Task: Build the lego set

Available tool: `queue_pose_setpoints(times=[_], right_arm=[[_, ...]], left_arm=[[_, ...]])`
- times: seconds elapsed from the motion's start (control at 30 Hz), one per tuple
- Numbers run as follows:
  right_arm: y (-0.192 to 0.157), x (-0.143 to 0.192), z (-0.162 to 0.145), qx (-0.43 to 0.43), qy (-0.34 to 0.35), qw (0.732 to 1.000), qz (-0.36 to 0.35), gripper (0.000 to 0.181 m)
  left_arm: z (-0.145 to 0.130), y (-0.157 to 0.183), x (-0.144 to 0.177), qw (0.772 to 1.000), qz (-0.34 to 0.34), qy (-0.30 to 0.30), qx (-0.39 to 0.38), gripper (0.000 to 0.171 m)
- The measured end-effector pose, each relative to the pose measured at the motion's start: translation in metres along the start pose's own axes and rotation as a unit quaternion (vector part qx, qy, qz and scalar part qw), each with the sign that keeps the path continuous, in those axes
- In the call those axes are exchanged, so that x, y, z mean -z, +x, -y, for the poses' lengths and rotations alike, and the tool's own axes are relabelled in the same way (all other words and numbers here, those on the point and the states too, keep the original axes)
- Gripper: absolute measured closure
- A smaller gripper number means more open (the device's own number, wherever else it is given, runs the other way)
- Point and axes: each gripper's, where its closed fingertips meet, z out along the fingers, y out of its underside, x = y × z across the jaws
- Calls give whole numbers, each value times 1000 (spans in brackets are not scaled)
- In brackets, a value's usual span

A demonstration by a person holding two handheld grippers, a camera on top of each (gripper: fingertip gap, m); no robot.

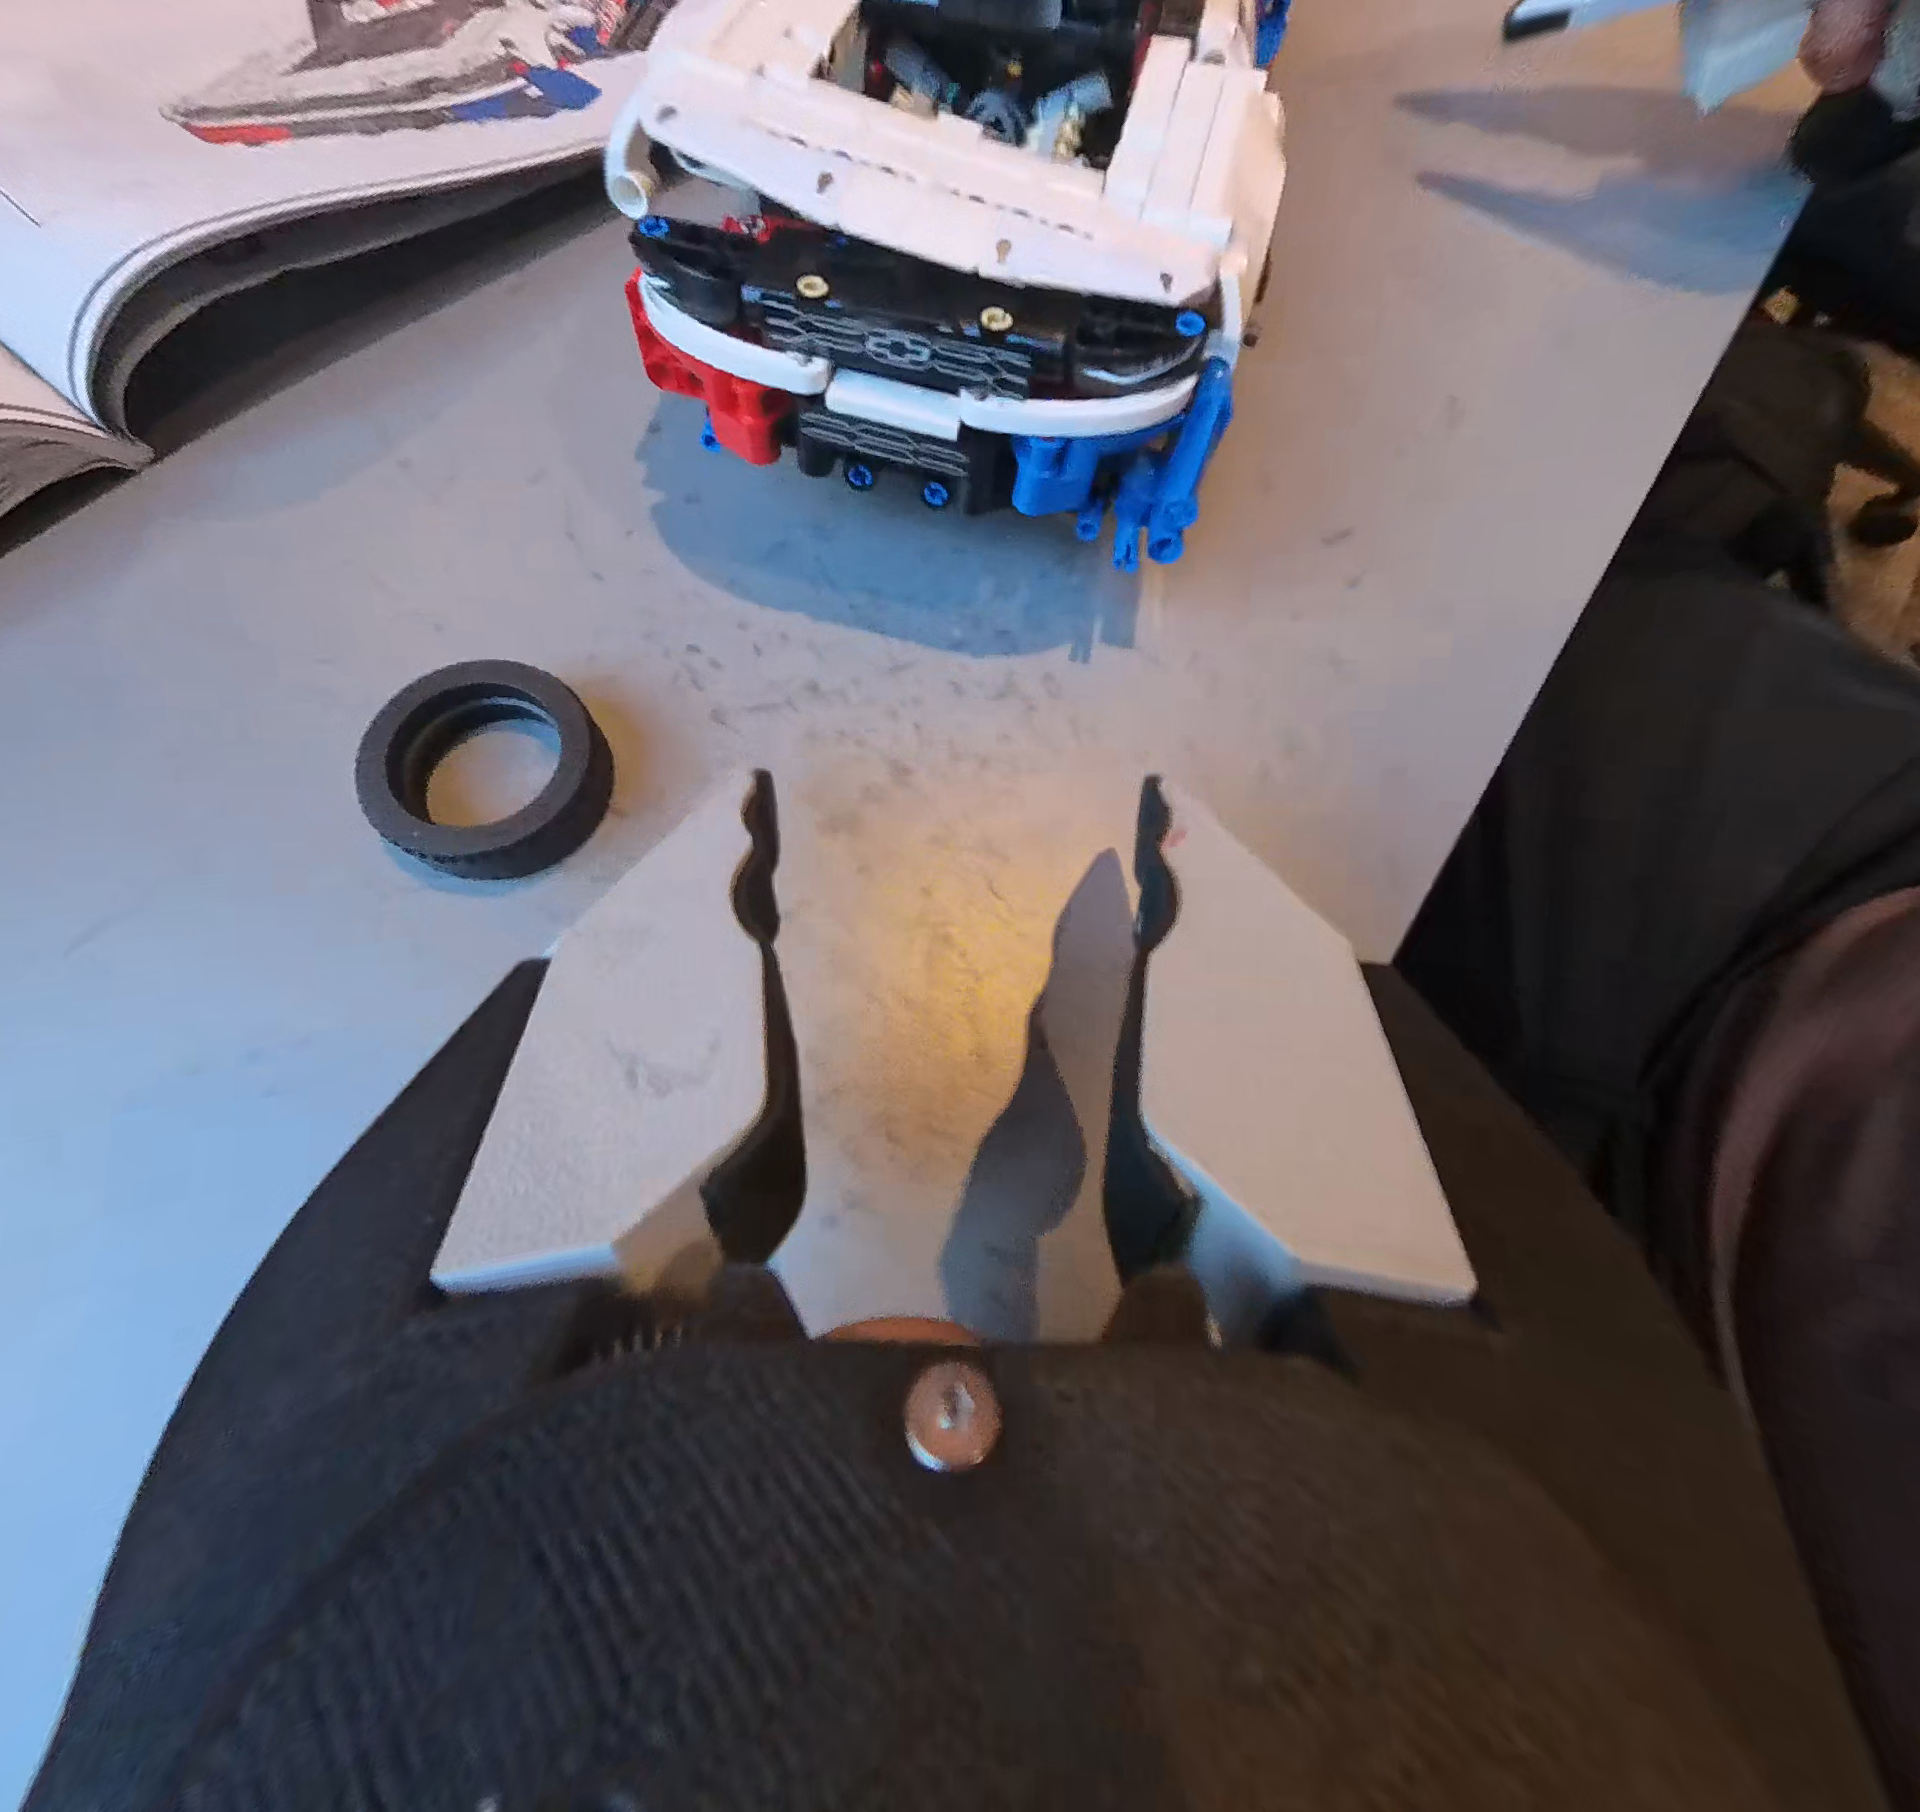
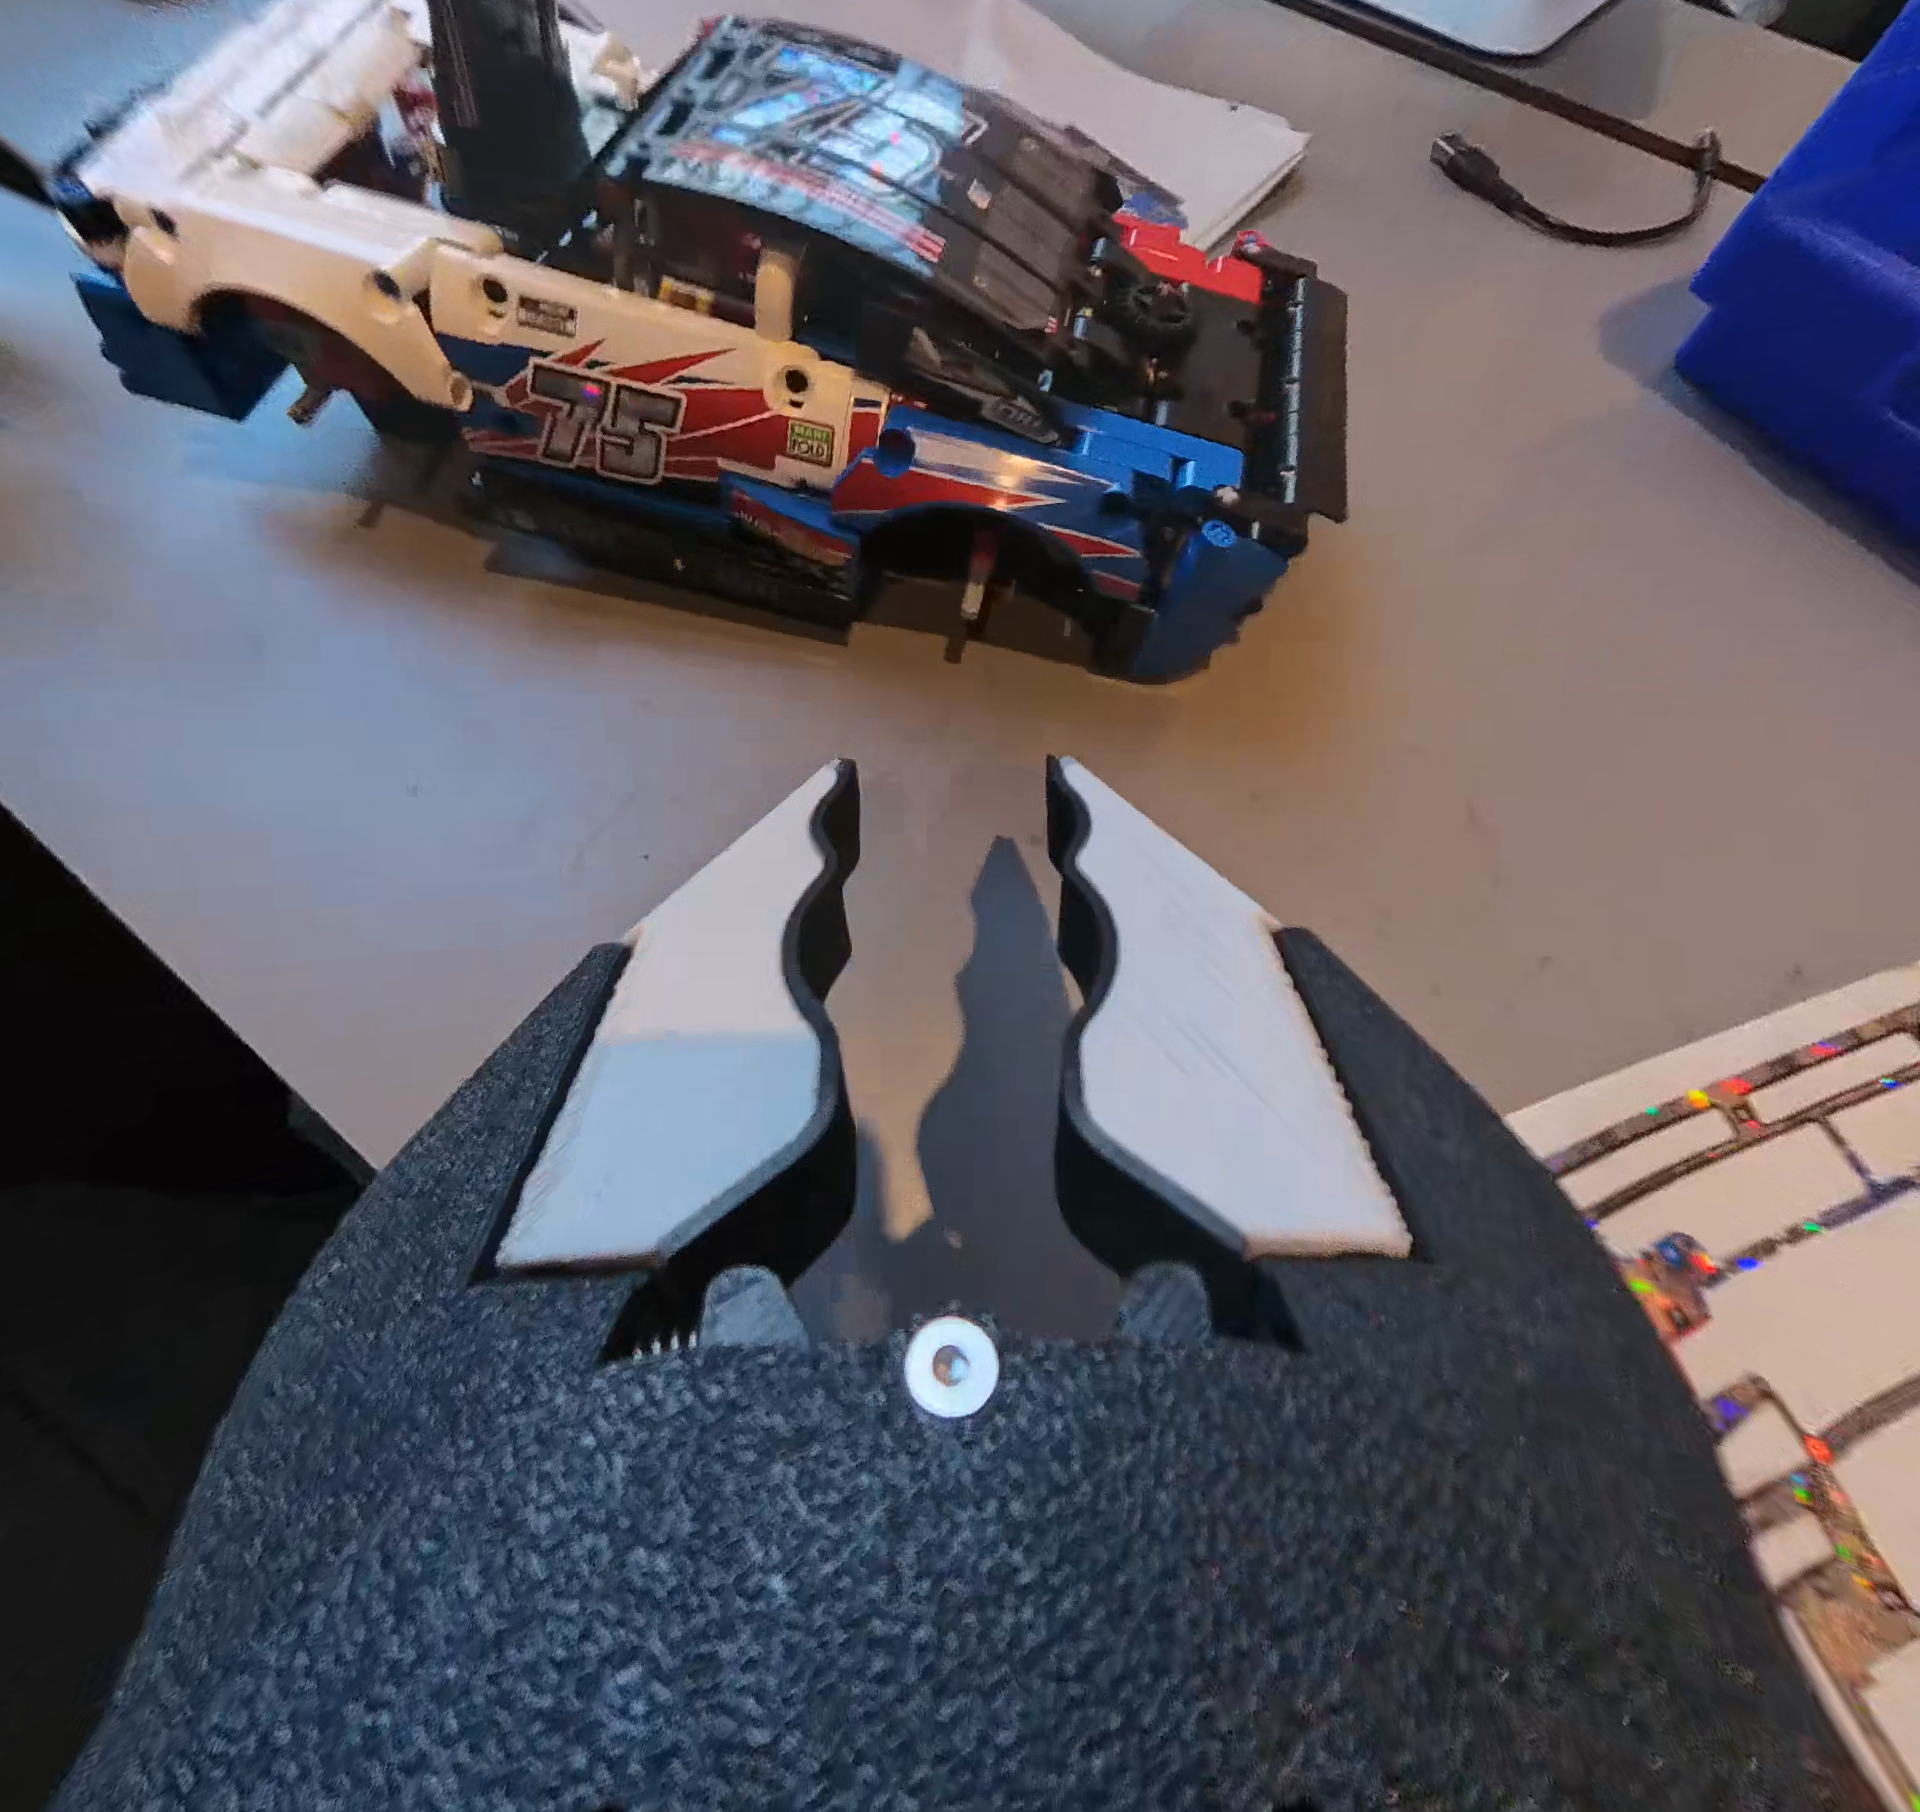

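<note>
White, blue and red lego car mid-bench, bodywork largely built, wheel arches bare. Black tyre loose beside it, wheels judged outstanding. Left tongs and right tongs both parted, holding nothing, short of car.

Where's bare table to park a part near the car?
Free: the strip between the lego car's nose, the loose black tyre and the open left gripper; also the table between the car's side and the open right gripper. Crowded: instruction booklet left of the nose; sticker sheet beside the right gripper.
</note>
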Motion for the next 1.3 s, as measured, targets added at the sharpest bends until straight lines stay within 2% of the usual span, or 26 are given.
queue_pose_setpoints(times=[0.2, 0.37, 0.53, 0.7, 0.8, 0.83, 0.87, 0.97, 1.03, 1.3], right_arm=[[13, -1, 0, -60, 11, 998, 19, 143], [14, -5, -5, -80, -6, 996, 33, 143], [7, -12, -14, -98, -43, 991, 75, 144], [5, -15, -14, -130, -52, 984, 113, 152], [5, -15, -11, -146, -45, 979, 134, 155], [4, -15, -9, -149, -42, 977, 146, 167], [1, -14, -7, -151, -38, 974, 162, 177], [2, -13, -2, -149, -22, 975, 165, 164], [1, -9, 3, -135, -4, 977, 167, 169], [-4, -4, 14, -56, 40, 987, 142, 169]], left_arm=[[-3, 5, 0, 1000, 0, -7, -18, 116], [5, 2, 1, 1000, -14, 14, -5, 112], [15, -5, -3, 999, -23, 32, -12, 117], [34, -8, -6, 994, -9, 76, -80, 126], [50, -14, 1, 983, 20, 136, -124, 127], [55, -17, 5, 980, 29, 155, -125, 129], [58, -20, 7, 978, 33, 166, -119, 129], [61, -24, 10, 980, 20, 177, -94, 127], [65, -25, 15, 976, 21, 196, -88, 127], [74, -33, 28, 965, 42, 246, -77, 134]])
